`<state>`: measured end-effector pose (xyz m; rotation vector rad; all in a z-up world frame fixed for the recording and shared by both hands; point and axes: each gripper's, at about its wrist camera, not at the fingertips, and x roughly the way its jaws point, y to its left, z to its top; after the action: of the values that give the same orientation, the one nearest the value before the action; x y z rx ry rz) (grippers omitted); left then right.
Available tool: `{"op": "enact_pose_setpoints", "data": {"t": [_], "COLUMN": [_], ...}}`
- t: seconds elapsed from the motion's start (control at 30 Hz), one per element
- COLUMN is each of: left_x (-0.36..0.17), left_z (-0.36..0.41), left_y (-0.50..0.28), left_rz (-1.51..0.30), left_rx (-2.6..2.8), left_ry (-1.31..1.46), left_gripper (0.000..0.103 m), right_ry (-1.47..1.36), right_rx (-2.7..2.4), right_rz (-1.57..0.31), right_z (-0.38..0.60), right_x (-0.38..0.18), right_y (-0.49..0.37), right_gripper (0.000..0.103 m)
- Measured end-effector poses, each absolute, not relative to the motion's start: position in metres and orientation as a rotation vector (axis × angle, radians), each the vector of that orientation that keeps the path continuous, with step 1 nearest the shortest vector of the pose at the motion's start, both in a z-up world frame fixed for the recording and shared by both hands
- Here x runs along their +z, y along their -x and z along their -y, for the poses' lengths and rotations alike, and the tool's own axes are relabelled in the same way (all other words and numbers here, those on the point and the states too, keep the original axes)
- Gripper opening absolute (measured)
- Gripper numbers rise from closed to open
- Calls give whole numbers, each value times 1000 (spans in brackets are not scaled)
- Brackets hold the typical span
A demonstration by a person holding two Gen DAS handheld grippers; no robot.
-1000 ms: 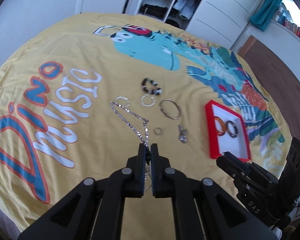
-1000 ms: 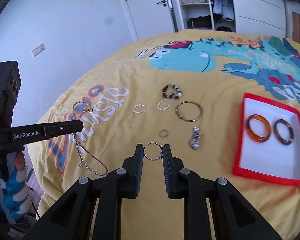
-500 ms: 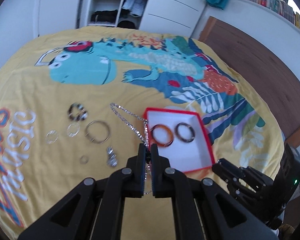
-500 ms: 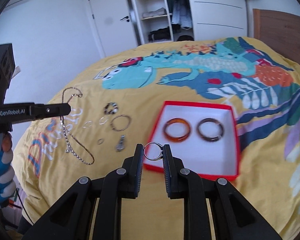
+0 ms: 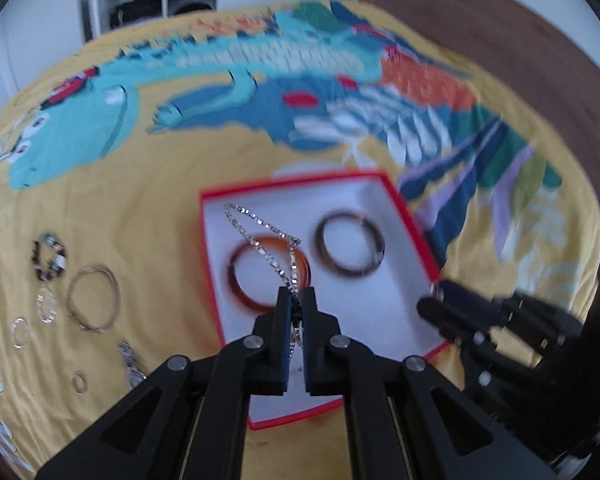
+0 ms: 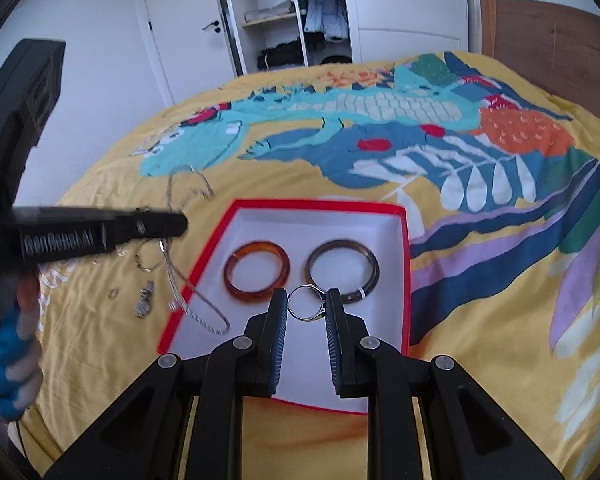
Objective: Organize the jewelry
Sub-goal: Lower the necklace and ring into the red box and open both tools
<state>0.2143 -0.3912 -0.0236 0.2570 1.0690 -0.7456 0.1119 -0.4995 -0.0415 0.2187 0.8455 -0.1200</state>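
A silver chain necklace (image 5: 260,236) is pinched between the pressed-together fingers of the left gripper (image 5: 296,306), its loop showing above the white floor of the red-rimmed jewelry box (image 5: 284,181). In the right wrist view the same chain (image 6: 188,300) hangs from the left gripper's tip (image 6: 168,224) and trails over the left edge of the box (image 6: 320,205).

The right gripper (image 6: 307,302) clamps a thin silver ring (image 6: 306,301) between its two fingers, held over the near part of the box. Inside the box lie two bangles side by side: an amber bangle (image 6: 257,271) on the left and a dark brown bangle (image 6: 342,267) on the right, close together but apart.

The box rests on a yellow bedspread (image 5: 140,216) printed with a turquoise dinosaur. To the left of the box, on the bedspread, lie more pieces: a beaded bracelet (image 5: 49,255), a large thin hoop (image 5: 94,303), two small sparkly rings (image 5: 46,306), a small plain ring (image 5: 79,383) and a silver charm-like piece (image 5: 130,364), blurred.

At the far side of the room stand a white door (image 6: 172,40) and an open wardrobe (image 6: 284,12) with clothes.
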Motion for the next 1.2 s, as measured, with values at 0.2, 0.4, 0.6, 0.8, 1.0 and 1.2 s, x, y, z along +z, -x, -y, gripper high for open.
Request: {"op": "enact_pose_setpoints", "data": {"t": [0.2,0.4,0.6,0.8,1.0,1.2], "left_x": [-85,-108,-107,-107,-105,-95], "left_z": [395,385,383,377,377,370], "left_y": [-203,-207,-210,-211,-212,-212], "left_rz": [-1176,-1236,-1246,-1253,-1260,-1261], "left_rx": [-745,-733,-716,-698,-677,-679], "left_ry": [-342,-290,-277,-254,-263,-223], "left_gripper": [4,4,5,6,7,20], "right_ry": [-238,-219,-170,-161,-151,-171], "right_rx": [-105,-90,-85,-92,-105,-136], "right_rz": [-940,-1001,-1051,-1071,-1091,-1067], "right_z": [505,505,497,496,494,499], "right_x": [-87,-106,-113,-111,-109,-95], "right_y": [-119,-127,-135,-133,-129,-117], "right_gripper": [19,19,19,19,28,34]}}
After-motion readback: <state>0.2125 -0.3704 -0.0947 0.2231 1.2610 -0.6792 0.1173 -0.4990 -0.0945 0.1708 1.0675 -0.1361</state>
